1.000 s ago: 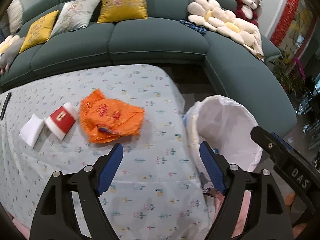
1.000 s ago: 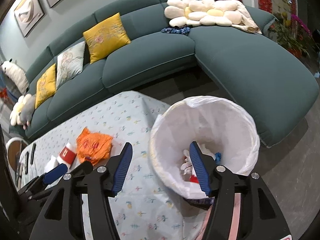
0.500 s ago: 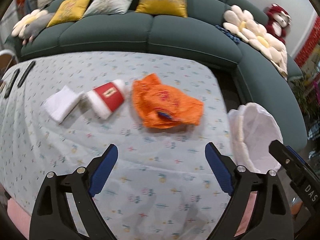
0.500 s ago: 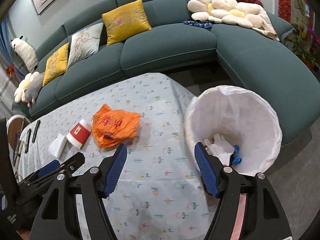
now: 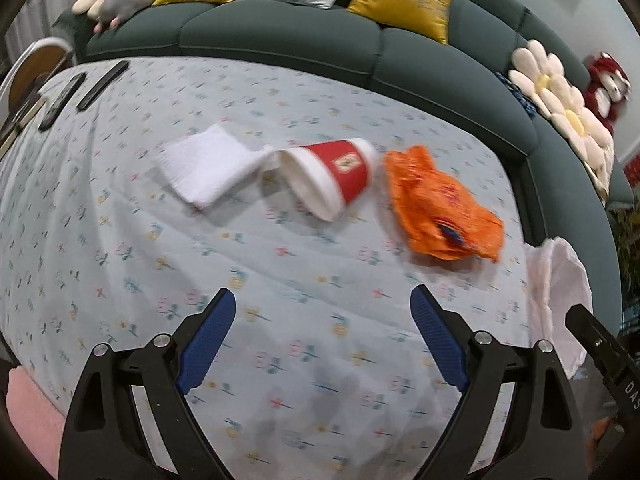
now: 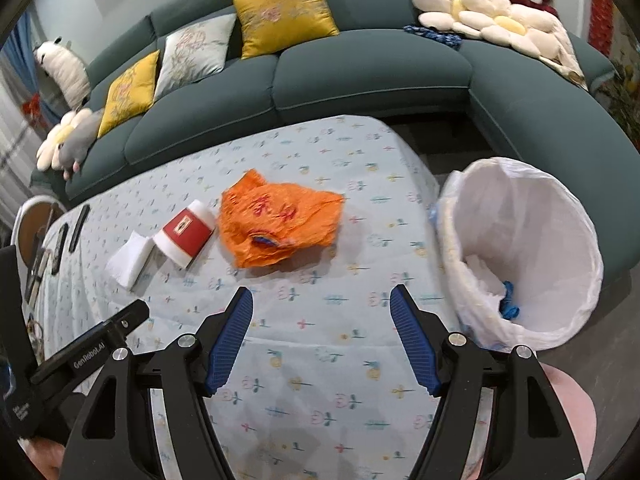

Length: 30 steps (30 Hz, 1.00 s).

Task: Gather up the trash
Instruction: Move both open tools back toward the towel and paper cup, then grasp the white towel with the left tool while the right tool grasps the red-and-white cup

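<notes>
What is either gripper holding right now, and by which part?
Nothing. The left gripper and right gripper both stand open over the flower-patterned tablecloth, with nothing between their blue pads.

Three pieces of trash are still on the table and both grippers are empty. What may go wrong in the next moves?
1. The paper cup lies on its side touching the white tissue; a pinch may roll it away or catch both.
2. The orange bag is thin and crumpled; it may slip out or unfold.
3. The bin stands off the table's end; a drop released too early may fall outside it.
</notes>
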Each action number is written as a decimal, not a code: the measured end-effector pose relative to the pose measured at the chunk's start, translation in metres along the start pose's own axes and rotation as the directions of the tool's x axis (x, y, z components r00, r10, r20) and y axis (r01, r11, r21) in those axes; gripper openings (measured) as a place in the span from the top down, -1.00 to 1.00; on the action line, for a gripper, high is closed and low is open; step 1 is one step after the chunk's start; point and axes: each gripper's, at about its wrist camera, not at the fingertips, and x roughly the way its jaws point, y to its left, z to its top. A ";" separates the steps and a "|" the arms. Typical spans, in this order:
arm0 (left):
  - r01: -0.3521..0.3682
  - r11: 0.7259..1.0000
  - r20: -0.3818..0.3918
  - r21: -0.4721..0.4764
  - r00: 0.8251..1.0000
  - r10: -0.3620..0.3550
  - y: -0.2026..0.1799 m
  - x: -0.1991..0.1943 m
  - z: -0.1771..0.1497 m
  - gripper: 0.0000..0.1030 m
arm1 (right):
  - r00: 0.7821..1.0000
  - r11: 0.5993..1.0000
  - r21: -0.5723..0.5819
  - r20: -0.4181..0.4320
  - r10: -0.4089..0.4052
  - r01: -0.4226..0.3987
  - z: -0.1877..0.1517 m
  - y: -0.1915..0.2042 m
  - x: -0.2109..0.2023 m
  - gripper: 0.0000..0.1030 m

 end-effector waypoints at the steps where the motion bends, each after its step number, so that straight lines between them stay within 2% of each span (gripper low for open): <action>1: -0.008 1.000 -0.002 -0.013 1.000 0.008 0.011 0.002 0.002 -0.65 | 1.000 1.000 -0.012 -0.006 0.004 -0.004 0.000 0.007 0.004 -0.32; 7: -0.051 0.997 -0.010 -0.053 0.999 0.050 0.058 0.015 0.015 -0.65 | 0.999 0.997 -0.072 -0.039 0.019 -0.022 0.000 0.051 0.029 -0.32; 13: -0.093 0.996 -0.004 -0.001 0.996 0.093 0.086 0.034 0.039 -0.64 | 0.996 0.990 -0.139 -0.088 0.027 -0.039 0.004 0.106 0.067 -0.32; 19: -0.039 0.996 -0.016 0.078 0.999 0.041 0.088 0.063 0.068 -0.63 | 0.992 0.985 -0.172 -0.123 0.013 -0.035 0.012 0.146 0.109 -0.32; 22: -0.016 0.991 -0.032 0.132 0.999 0.021 0.084 0.081 0.079 -0.53 | 0.990 0.984 -0.179 -0.140 -0.003 -0.022 0.016 0.155 0.128 -0.32; 25: 0.012 0.986 -0.065 0.163 0.998 -0.001 0.083 0.099 0.087 -0.24 | 0.988 0.985 -0.172 -0.150 -0.020 -0.006 0.019 0.159 0.143 -0.32; 28: 0.035 0.987 -0.088 0.157 0.996 -0.022 0.084 0.109 0.089 -0.04 | 0.987 0.989 -0.151 -0.162 -0.022 -0.003 0.023 0.161 0.156 -0.32; 30: 0.044 0.988 -0.093 0.147 0.995 -0.030 0.085 0.112 0.090 0.17 | 0.985 0.991 -0.135 -0.169 -0.019 -0.004 0.025 0.163 0.164 -0.32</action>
